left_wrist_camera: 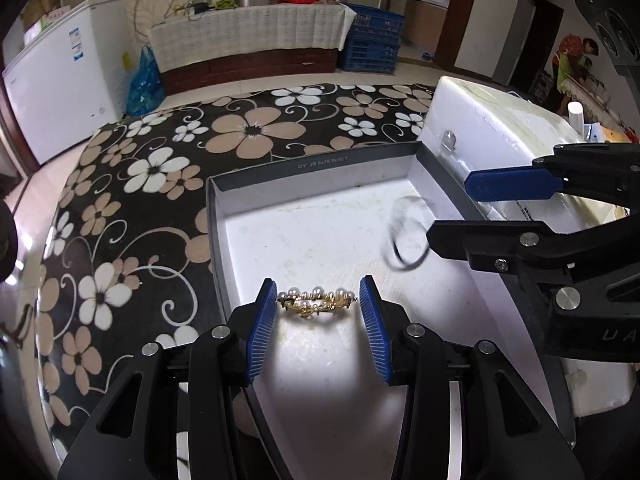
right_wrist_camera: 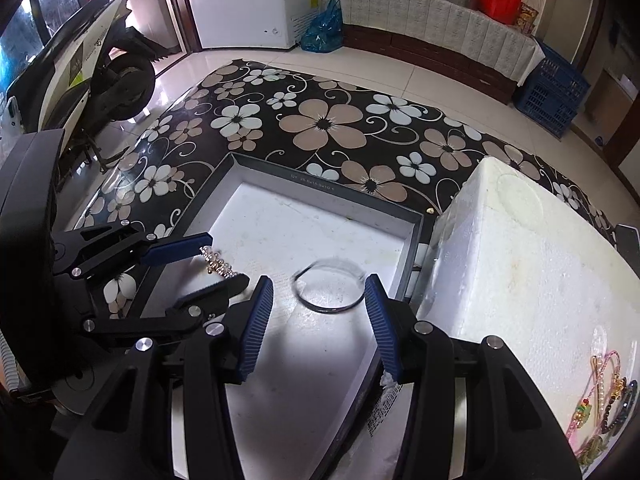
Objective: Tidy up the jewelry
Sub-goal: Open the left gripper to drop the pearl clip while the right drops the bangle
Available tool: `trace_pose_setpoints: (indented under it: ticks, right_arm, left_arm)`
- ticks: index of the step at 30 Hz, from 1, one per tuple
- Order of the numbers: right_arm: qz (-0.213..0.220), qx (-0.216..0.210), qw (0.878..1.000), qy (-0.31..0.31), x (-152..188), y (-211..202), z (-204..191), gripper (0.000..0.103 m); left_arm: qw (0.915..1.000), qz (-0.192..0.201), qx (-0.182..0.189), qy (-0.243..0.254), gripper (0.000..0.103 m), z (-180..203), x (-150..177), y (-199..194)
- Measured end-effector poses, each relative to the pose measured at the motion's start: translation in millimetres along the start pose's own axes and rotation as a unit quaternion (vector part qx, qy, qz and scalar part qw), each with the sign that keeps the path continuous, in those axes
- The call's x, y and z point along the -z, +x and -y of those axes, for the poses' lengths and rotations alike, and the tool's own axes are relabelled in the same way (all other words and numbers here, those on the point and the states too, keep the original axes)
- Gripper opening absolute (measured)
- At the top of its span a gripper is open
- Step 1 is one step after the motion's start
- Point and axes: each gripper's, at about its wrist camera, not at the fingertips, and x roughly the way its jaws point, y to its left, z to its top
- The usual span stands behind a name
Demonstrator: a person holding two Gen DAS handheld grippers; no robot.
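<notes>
Two hand-held grippers are working over a shallow white-lined cardboard box [left_wrist_camera: 224,216] sitting on a black tabletop patterned with tan and white flowers [left_wrist_camera: 168,152]; the box is occupying the centre of both views. In the left wrist view, the left gripper [left_wrist_camera: 318,300] is reaching in from the bottom edge with its blue pads spread apart, released; a gold pearl hair clip [left_wrist_camera: 316,302] is lying on the box floor between them, apparently free of both pads, likely just set down or about to be picked up. To the right of centre, the right gripper [left_wrist_camera: 444,216] is also standing released; a blurred, thin dark bangle [left_wrist_camera: 406,232] is showing just off its tips, whether falling or resting I cannot tell. In the right wrist view the bangle [right_wrist_camera: 330,286] is lying between the spread pads, above the box floor. At right a white foam box [right_wrist_camera: 520,260] is pressing against the cardboard box; on its top, at the lower right corner, more jewellery [right_wrist_camera: 604,408] is waiting, probably the supply being sorted. Beyond are glossy floor tiles, a white chest freezer [right_wrist_camera: 240,4] at upper left, a parked scooter [right_wrist_camera: 100,60] at far left, and blue crates [right_wrist_camera: 556,88] at upper right.
</notes>
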Motion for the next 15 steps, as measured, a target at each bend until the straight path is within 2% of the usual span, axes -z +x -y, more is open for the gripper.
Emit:
trace_pose_setpoints:
  ticks: [3, 6, 8, 15]
  right_arm:
    - [0.006, -0.008, 1.000, 0.009, 0, -3, 3, 0.049]
    - [0.011, -0.011, 1.000, 0.009, 4, -10, 5, 0.050]
    - [0.021, -0.008, 1.000, 0.005, 8, -21, 6, 0.057]
    - [0.065, -0.018, 0.997, 0.029, 20, -61, 23, 0.060]
  left_arm:
    - [1.0000, -0.003, 0.002, 0.006, 0.053, 4, 1, 0]
    - [0.9998, -0.008, -0.010, 0.017, 0.054, 8, 1, 0]
    - [0.9997, -0.008, -0.016, 0.019, 0.055, 10, 2, -3]
    - [0.9997, 0.005, -0.021, 0.011, 0.055, 11, 4, -23]
